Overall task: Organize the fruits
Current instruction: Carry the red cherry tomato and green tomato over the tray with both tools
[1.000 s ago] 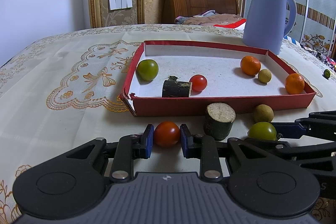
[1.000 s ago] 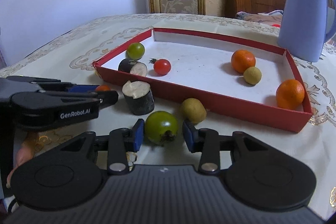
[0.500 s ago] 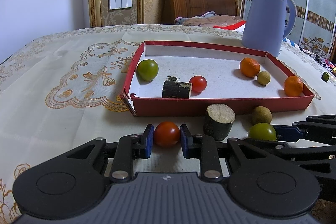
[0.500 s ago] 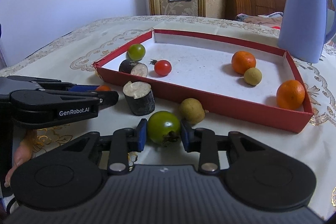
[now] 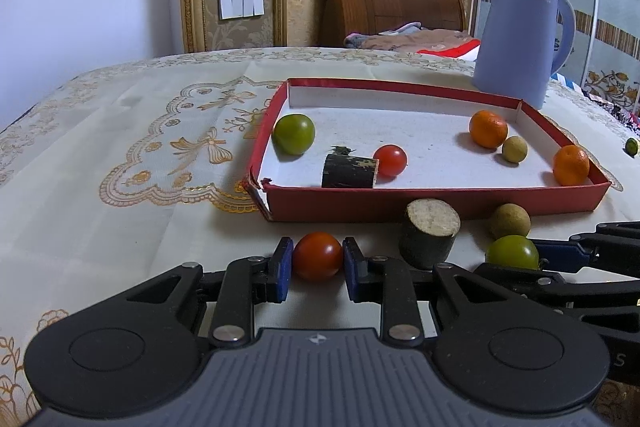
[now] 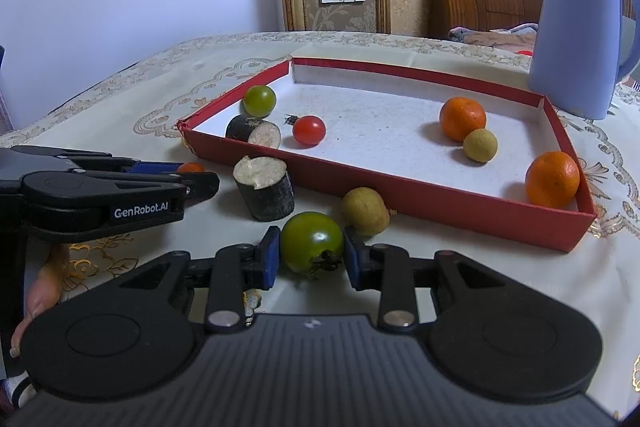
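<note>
- Left gripper [image 5: 318, 263]: clamped on the red tomato [image 5: 318, 255], both blue pads against its sides. The tomato sits on the tablecloth [image 5: 132, 163] just in front of the red tray [image 5: 440, 201], near the tray's left front corner.
- Right gripper [image 6: 308, 259]: its jaws have just been closing and now pinch the green tomato [image 6: 312, 242], also on the cloth just in front of the tray.
- Both fruits are outside the tray; the likely next step is to lift them over the front wall.
- Already in the tray: another green tomato, a small red tomato, a dark cut stub, two oranges and a tan round fruit.
- Loose in front of the tray: the cut log piece [image 6: 266, 193] between the two grippers, and a tan fruit [image 6: 365, 211] just beside the green tomato.
- Risks:
  - Round, smooth fruit can squirt out of the flat pads on the lift.
  - Too much squeeze may split a tomato.
  - A low lift clips the tray wall and shoves the tray.
  - The right gripper may knock the tan fruit and set it rolling.
  - The grippers sit close, so they may collide.
</note>
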